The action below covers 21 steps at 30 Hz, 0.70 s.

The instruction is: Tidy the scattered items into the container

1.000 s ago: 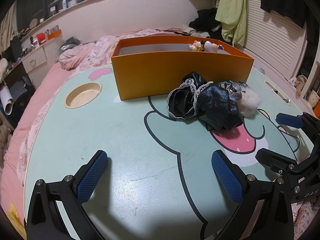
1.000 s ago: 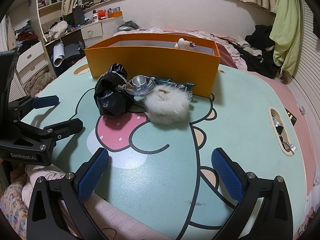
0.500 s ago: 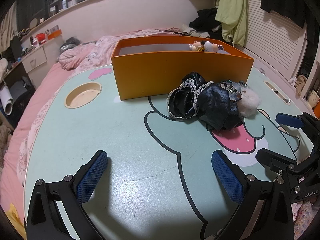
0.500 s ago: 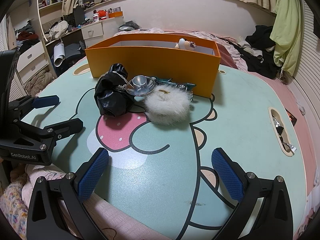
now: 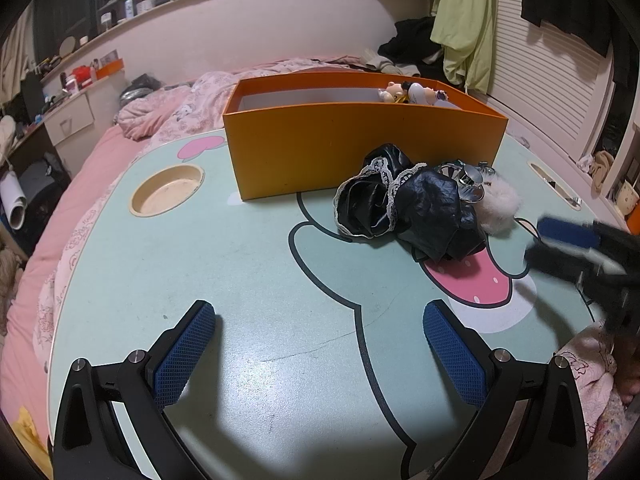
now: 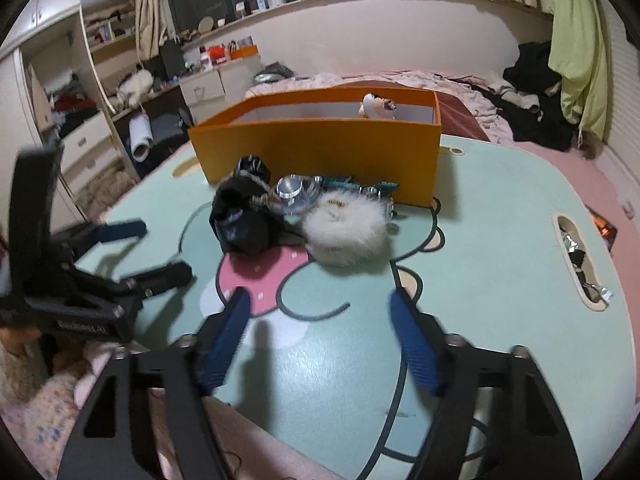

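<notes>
Clutter heaped against orange box (image 6: 320,160) at twelve o'clock, close for loading. Right hand-held gripper (image 6: 320,344) jaws just narrowing, empty, facing white fluffy puff (image 6: 346,232). Left hand-held gripper (image 5: 320,360) spread wide, empty.

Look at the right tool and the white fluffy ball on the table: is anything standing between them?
Nothing visible blocks the way. Between the right tool and the fluffy ball lies only bare table. Its jaws, just closing, hold nothing. The black cloth and metal cup sit beside the ball, towards the orange box.
</notes>
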### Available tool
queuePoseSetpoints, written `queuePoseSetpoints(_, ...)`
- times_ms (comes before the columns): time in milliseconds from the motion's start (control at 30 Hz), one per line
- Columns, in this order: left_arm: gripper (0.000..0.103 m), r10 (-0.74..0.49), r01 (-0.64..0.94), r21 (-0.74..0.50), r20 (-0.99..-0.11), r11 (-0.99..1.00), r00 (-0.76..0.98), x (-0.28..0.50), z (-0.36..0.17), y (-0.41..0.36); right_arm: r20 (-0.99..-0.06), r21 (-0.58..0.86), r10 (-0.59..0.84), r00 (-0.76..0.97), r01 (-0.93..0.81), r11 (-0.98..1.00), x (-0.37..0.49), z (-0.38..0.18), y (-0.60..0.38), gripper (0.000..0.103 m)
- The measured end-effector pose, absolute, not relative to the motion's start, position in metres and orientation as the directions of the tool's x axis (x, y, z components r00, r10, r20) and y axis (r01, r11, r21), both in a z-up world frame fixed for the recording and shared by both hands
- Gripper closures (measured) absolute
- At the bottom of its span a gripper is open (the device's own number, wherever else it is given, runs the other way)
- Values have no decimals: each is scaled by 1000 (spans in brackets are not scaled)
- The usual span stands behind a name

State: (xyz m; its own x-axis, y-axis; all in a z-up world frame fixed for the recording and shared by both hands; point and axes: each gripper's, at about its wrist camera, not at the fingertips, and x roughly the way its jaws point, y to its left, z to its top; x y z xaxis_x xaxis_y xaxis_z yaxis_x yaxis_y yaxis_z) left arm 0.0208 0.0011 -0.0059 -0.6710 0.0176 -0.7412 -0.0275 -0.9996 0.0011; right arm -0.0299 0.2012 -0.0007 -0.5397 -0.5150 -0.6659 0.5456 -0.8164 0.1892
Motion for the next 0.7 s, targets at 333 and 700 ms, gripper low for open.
queuePoseSetpoints(333, 0, 18, -28, 1, -741, -1000, -671, 21, -6, 1, -611, 156, -520, -596, 554, -818, -55, 27, 172, 41)
queuePoseSetpoints(700, 0, 19, -28, 0, -741, -1000, -672, 21, -6, 0, -700, 36, -445, -559, 595, -803, -77, 8, 137, 74)
